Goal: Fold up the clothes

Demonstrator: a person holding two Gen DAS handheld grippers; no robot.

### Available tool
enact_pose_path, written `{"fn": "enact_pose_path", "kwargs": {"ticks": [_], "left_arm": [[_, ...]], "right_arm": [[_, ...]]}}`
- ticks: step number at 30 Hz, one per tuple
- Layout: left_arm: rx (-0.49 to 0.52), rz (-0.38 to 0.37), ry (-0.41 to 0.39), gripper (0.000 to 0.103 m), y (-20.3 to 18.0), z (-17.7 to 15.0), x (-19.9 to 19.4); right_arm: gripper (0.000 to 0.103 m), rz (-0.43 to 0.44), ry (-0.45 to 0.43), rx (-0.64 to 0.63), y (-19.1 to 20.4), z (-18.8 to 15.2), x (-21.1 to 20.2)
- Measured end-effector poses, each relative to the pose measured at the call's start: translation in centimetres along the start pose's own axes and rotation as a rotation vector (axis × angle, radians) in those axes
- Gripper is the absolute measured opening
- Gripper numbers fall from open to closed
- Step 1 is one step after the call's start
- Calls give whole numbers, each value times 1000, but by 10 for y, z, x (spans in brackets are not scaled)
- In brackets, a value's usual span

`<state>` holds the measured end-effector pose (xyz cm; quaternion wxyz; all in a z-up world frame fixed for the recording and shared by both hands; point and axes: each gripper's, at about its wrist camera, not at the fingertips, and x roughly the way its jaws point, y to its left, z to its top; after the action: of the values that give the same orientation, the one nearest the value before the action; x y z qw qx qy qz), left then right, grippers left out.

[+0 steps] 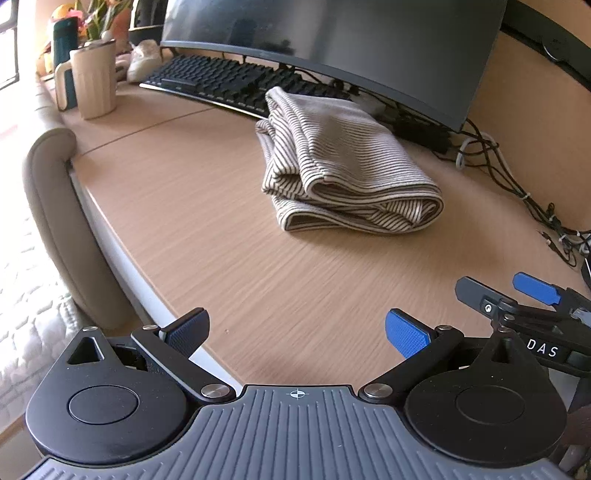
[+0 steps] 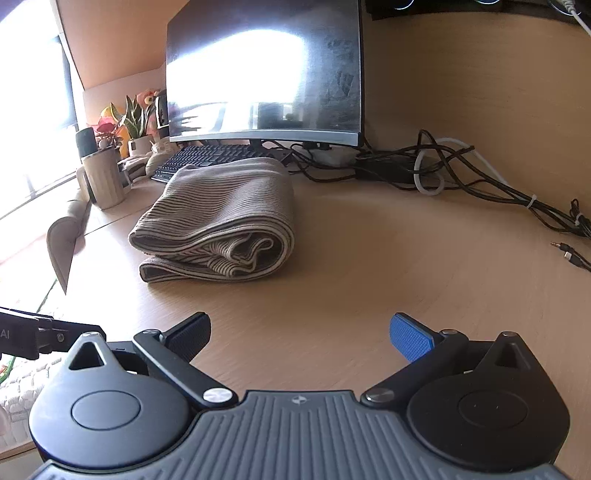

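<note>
- The striped shirt [image 1: 343, 162] lies folded into a thick bundle on the wooden bench [image 1: 207, 236], toward the back edge, with its far end just in front of the keyboard [image 1: 221, 79] and under the lower rim of the monitor [image 1: 332, 33].
- The bundle's rolled layers face the front edge of the bench; the top layer is smooth, the lower layers show loose folds.
- The left tongs [image 1: 297, 334] hover over the front edge of the bench, spread wide and gripping nothing, well apart from the shirt.
- The right tongs [image 2: 300, 336] are likewise wide apart and empty, above bare wood near the front edge, with the shirt [image 2: 221, 218] ahead and slightly to the left.
- In the left wrist view the right tongs [image 1: 517, 295] show at the right side, low over the bench.
- A ribbed cream mug [image 1: 92, 83] stands near the left back corner, beside plants [image 2: 129, 122].
- A tangle of cables [image 2: 461, 170] runs along the back edge to the right of the monitor.
</note>
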<state>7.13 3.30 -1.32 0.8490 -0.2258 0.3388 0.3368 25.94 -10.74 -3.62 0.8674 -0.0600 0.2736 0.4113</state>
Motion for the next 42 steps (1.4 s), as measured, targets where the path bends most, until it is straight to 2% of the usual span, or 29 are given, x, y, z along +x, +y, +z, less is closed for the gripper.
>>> {"fn": "enact_pose_path", "kwargs": {"ticks": [42], "left_arm": [[-28,16,28,103,2,-3,2]], "right_arm": [[103,14,10,-9,1,0,1]]}}
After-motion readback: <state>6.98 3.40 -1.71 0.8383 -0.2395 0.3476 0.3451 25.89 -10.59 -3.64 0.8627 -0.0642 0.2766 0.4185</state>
